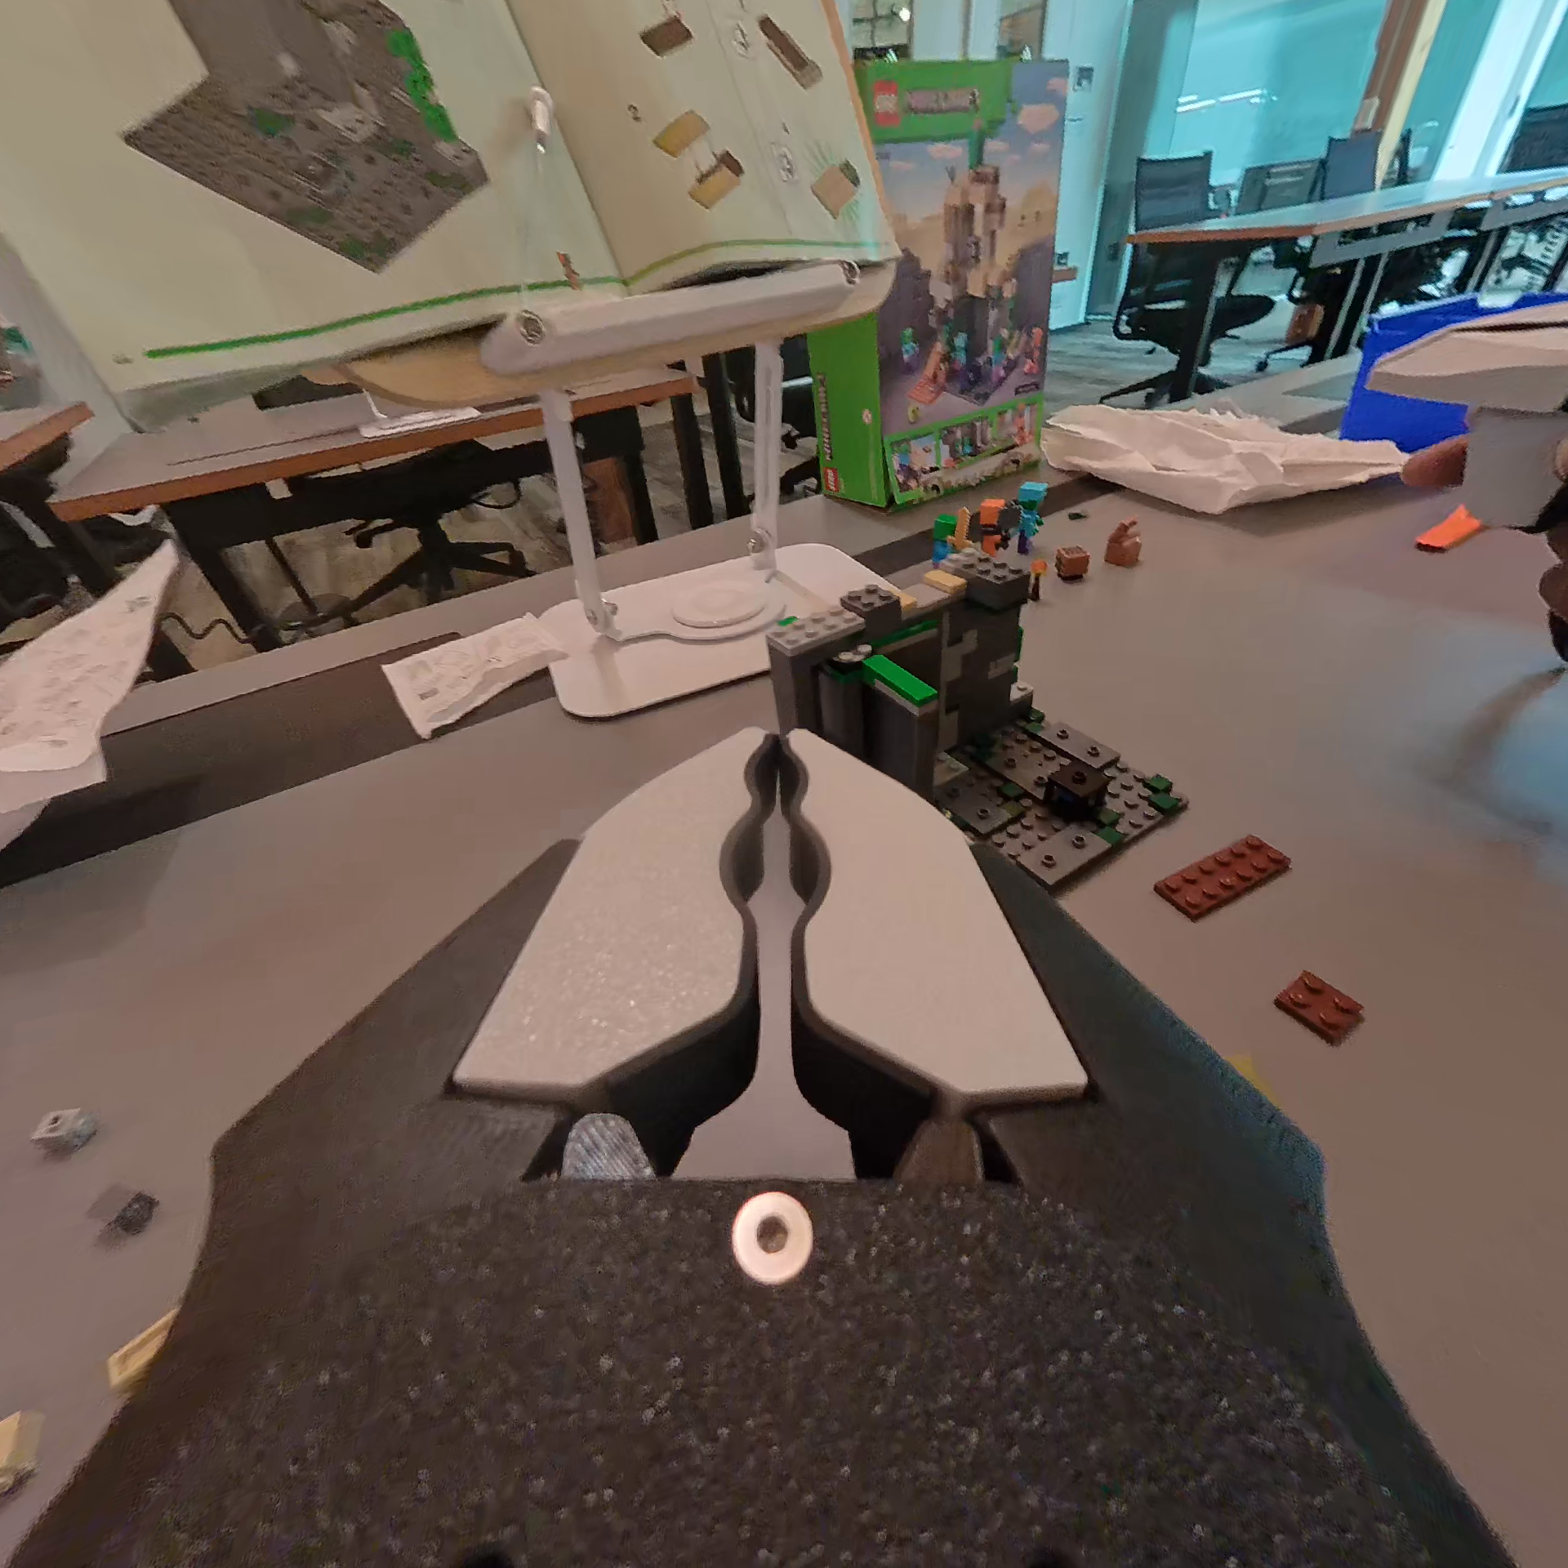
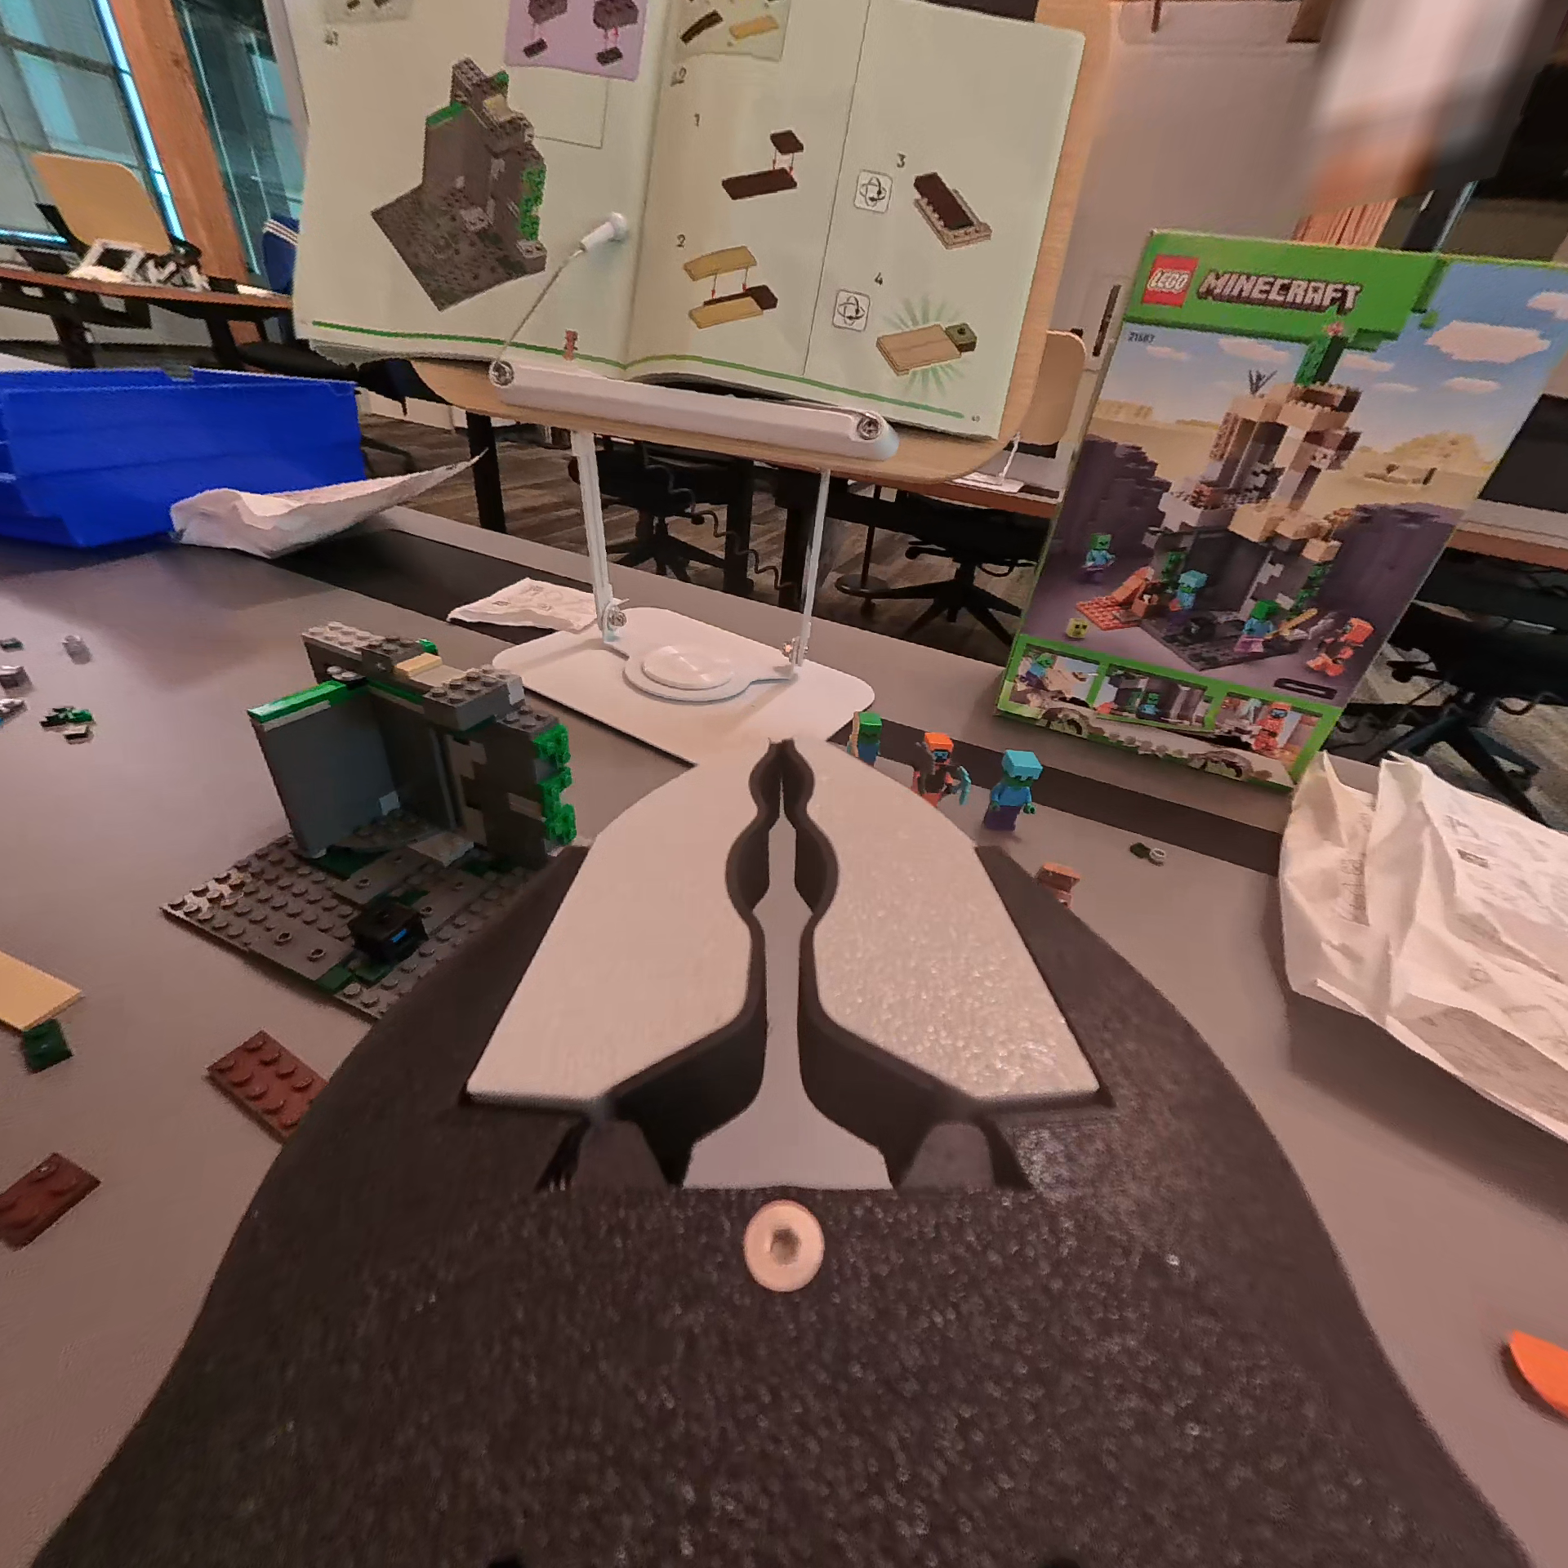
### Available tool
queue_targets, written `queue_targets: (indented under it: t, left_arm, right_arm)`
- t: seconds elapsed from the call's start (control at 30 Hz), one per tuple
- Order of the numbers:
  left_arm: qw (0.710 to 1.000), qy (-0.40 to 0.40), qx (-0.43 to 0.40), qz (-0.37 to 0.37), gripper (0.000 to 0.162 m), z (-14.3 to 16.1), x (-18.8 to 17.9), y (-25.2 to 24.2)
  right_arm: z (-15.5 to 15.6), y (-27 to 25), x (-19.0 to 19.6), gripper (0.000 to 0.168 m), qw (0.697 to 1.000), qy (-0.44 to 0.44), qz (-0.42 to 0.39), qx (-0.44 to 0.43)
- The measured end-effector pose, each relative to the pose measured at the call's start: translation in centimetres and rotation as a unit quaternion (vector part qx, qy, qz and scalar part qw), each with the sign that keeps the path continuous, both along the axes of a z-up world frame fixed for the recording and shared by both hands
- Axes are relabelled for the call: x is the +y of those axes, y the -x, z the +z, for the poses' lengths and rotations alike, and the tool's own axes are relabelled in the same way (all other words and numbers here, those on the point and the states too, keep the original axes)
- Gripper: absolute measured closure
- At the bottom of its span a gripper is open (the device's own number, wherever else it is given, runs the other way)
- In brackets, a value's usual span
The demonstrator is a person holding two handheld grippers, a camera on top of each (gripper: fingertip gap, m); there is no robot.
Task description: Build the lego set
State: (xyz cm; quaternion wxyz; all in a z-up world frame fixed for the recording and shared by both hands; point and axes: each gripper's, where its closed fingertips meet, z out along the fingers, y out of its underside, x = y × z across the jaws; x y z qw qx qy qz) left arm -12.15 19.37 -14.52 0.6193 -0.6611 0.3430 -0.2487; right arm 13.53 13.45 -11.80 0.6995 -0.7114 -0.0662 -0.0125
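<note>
A part-built grey and green lego model (image 1: 950,704) stands on its dark baseplate (image 1: 1069,823); it also shows in the right wrist view (image 2: 424,764). My left gripper (image 1: 781,742) is shut and empty, held above the table just left of the model. My right gripper (image 2: 785,751) is shut and empty, to the right of the model. Two red-brown plates (image 1: 1222,876) (image 1: 1319,1005) lie right of the baseplate; they also show in the right wrist view (image 2: 265,1084) (image 2: 42,1198). Small figures (image 2: 942,768) stand beyond my right gripper.
An open instruction book (image 2: 679,195) rests on a white stand (image 2: 679,679). The set's box (image 2: 1273,526) stands at the back. White paper bags (image 2: 1425,933) (image 2: 288,509), a blue bin (image 2: 170,450), an orange tool (image 2: 1540,1383) and small loose pieces (image 1: 64,1133) lie about. The other gripper (image 1: 1493,399) shows far right. There is about 25 centimeters between the tips of the two grippers. About 30 centimeters separates my left fingertips from the open instruction book (image 2: 679,195). It is also in sight in the left wrist view (image 1: 593,61).
</note>
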Motion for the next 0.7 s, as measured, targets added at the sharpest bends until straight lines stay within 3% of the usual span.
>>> queue_targets:
  t: [0.3, 0.43, 0.7]
  left_arm:
    - [0.999, -0.029, -0.008, 0.044, 0.162, 1.2, 0.5, 0.7]
    - [0.998, -0.034, -0.008, 0.06, 0.162, 2.1, 0.9, 0.3]
    - [0.993, -0.066, -0.049, 0.083, 0.162, 10.9, 3.7, -2.3]
  right_arm:
    - [1.1, 0.8, 0.1, 0.168, 1.0, -0.012, -0.013, 0.001]
    - [3.6, 2.0, 1.7, 0.168, 0.999, -0.028, -0.013, -0.013]
    - [11.8, 4.7, 7.4, 0.168, 0.999, -0.053, -0.006, -0.002]
